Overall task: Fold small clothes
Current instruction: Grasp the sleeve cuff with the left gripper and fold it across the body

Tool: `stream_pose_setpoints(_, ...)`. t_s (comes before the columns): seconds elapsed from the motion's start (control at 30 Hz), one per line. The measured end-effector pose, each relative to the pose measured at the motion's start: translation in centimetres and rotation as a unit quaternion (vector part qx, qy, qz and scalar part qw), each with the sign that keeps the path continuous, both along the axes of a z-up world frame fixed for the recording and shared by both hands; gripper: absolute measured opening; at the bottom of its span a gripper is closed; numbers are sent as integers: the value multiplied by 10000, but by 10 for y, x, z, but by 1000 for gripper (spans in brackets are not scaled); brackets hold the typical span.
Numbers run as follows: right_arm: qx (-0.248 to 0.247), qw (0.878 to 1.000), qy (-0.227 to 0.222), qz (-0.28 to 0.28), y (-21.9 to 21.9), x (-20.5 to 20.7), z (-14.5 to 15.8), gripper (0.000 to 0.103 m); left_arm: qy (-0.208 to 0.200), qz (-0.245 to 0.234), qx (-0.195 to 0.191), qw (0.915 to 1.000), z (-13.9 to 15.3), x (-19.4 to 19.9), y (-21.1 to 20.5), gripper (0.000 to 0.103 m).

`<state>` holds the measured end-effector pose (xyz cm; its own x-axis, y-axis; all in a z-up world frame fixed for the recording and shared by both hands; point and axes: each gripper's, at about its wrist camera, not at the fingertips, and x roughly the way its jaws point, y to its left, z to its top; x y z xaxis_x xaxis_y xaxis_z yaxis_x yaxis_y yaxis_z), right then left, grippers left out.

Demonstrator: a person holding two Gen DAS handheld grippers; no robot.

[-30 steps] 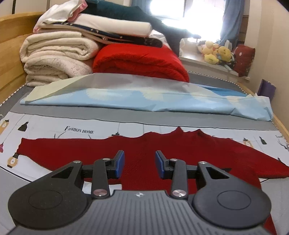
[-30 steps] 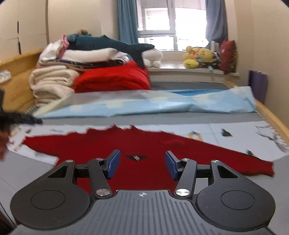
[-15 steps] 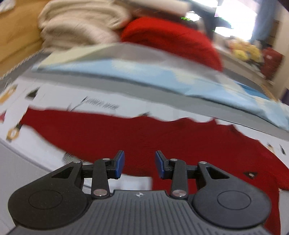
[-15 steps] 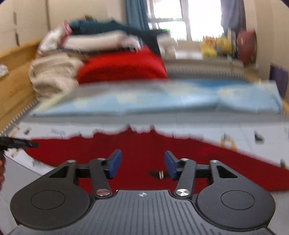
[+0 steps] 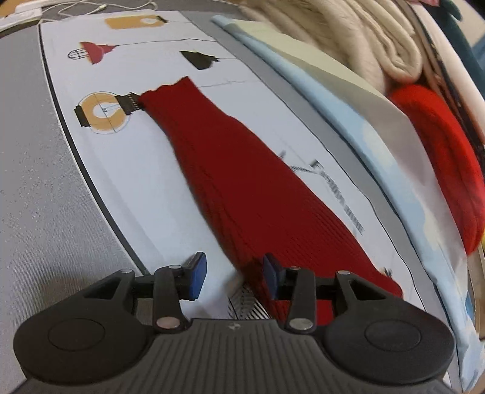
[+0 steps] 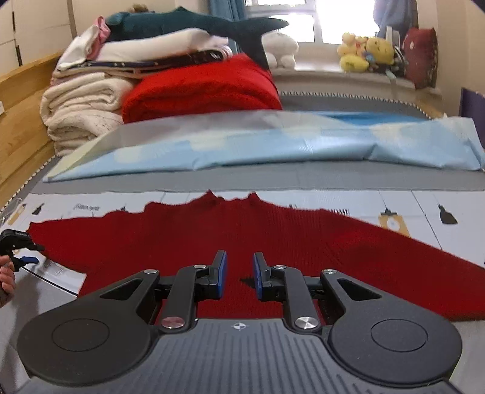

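Left wrist view: the left gripper [image 5: 232, 274] hangs low over the printed mat [image 5: 130, 169] at the sleeve of the red sweater [image 5: 242, 194].
Left gripper state: jaws apart, nothing between the 2 blue pads; the right-hand pad sits at the sleeve's near edge, contact unclear.
Sleeve: it runs flat from the gripper out to its cuff beside a drawn light bulb [image 5: 101, 113].
Right wrist view: the right gripper [image 6: 238, 277] hovers over the sweater's body [image 6: 242, 233], near its lower hem.
Right gripper state: jaws apart with a narrow gap, holding nothing.
Sweater position: spread flat and face up on the mat on the bed, both sleeves stretched out sideways, collar pointing toward the window.
Left gripper from the right view: it shows at the far left edge [image 6: 18, 245], at the sleeve end, with part of a hand [image 6: 6, 282] below it.
Behind the sweater: a light blue sheet [image 6: 272, 142] lies across the bed, then a folded red blanket [image 6: 203, 91] beside a stack of cream blankets [image 6: 81, 112], with a plush shark [image 6: 194, 25] on top.
Windowsill: yellow plush toys [image 6: 366, 53].
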<state>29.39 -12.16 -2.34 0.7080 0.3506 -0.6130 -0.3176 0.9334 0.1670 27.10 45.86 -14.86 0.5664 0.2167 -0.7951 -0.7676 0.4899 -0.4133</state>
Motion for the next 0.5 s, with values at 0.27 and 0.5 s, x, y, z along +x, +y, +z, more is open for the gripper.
stream_pose_setpoints(0.27,49,9995,297,27,2,7,-12,19,-186,21,190,9996,-7,13,7,39)
stream_pose_setpoints(0.5,-41,9989,468,-30,0,13,-18,19,-212,-891,1903,9774,59,56,-68,10)
